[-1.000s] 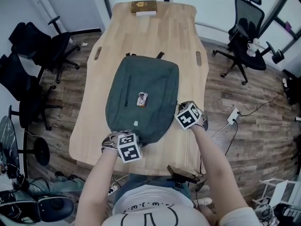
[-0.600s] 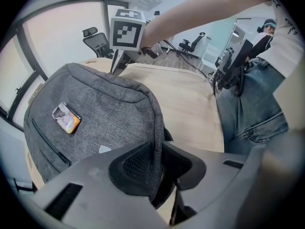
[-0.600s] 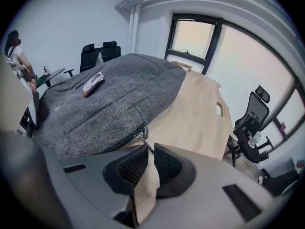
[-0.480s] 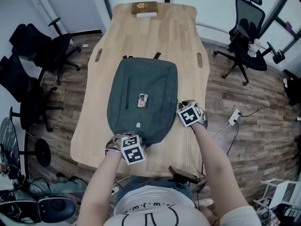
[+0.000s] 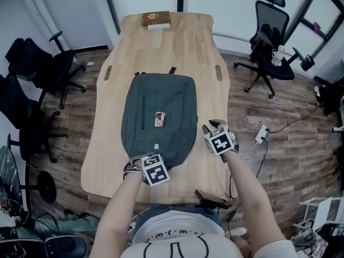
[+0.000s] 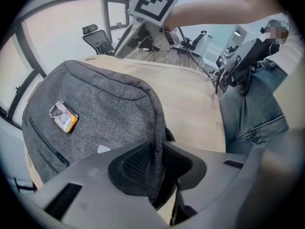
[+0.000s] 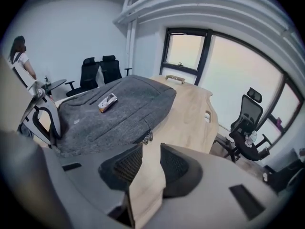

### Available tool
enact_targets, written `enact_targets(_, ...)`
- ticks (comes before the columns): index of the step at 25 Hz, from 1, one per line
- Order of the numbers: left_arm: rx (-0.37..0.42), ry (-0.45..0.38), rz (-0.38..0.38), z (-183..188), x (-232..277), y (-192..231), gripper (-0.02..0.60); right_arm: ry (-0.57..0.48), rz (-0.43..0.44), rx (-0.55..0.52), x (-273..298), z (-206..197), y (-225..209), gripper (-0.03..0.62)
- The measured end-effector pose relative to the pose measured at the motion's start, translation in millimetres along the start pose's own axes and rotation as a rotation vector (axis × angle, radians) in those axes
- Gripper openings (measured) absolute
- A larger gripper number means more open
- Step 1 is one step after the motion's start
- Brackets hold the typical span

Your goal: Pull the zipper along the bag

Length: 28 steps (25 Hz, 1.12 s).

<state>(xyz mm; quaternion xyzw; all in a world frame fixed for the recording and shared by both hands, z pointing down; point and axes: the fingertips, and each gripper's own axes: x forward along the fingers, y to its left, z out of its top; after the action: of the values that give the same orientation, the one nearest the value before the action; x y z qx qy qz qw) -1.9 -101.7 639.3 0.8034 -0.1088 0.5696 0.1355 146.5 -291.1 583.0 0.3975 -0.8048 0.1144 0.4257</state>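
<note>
A dark grey backpack (image 5: 158, 117) lies flat on the wooden table (image 5: 215, 95), with a small orange-and-white tag (image 5: 159, 119) on its front. My left gripper (image 5: 141, 164) is at the bag's near edge. In the left gripper view it (image 6: 158, 161) is shut on the bag's edge fabric (image 6: 153, 128). My right gripper (image 5: 209, 128) hovers just off the bag's right side. Its jaws (image 7: 150, 163) have just been opening and hold nothing. The metal zipper pull (image 7: 147, 137) hangs on the bag's side a little ahead of them.
A brown book (image 5: 156, 19) lies at the table's far end. Black office chairs stand on the left (image 5: 32, 90) and right (image 5: 269, 42). A black device (image 5: 212, 198) is clamped at the near table edge. A person (image 7: 21, 56) stands far left in the right gripper view.
My right gripper has drawn up and slightly right, away from the bag's right edge. The left gripper stays clamped at the near edge. The head camera has tilted a little.
</note>
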Motion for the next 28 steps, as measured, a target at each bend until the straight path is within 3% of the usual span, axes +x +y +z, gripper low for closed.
enact_targets(7,0.011,-0.007,0.086,1,1,4,0.081,-0.089,-0.042,0.080,-42,16,22,0.176)
enact_targets(10,-0.020,-0.068,0.103,1,0,3,0.081,-0.130,-0.055,0.131,-59,25,33,0.205)
enact_targets(12,-0.104,-0.144,0.075,3,-8,4,0.085,-0.151,-0.072,0.153,-68,31,38,0.263)
enact_targets(14,-0.189,-0.250,0.075,11,-27,14,0.152,-0.177,-0.087,0.178,-78,37,41,0.336)
enact_targets(16,-0.253,-0.372,0.083,19,-52,21,0.161,-0.208,-0.097,0.209,-90,42,46,0.350)
enact_targets(18,-0.288,-0.478,0.143,20,-82,33,0.161,-0.241,-0.109,0.236,-105,46,52,0.350)
enact_targets(21,-0.300,-0.642,0.299,21,-136,52,0.161,-0.310,-0.120,0.282,-133,56,63,0.348)
enact_targets(22,-0.303,-0.689,0.347,19,-155,55,0.161,-0.345,-0.121,0.296,-144,62,69,0.332)
enact_targets(24,-0.306,-0.766,0.439,12,-186,58,0.156,-0.432,-0.135,0.301,-169,77,82,0.220)
enact_targets(26,-0.313,-0.833,0.518,1,-213,58,0.059,-0.509,-0.170,0.255,-191,92,96,0.060)
enact_targets(28,-0.330,-0.895,0.568,-9,-237,56,0.023,-0.554,-0.204,0.183,-207,105,110,0.052)
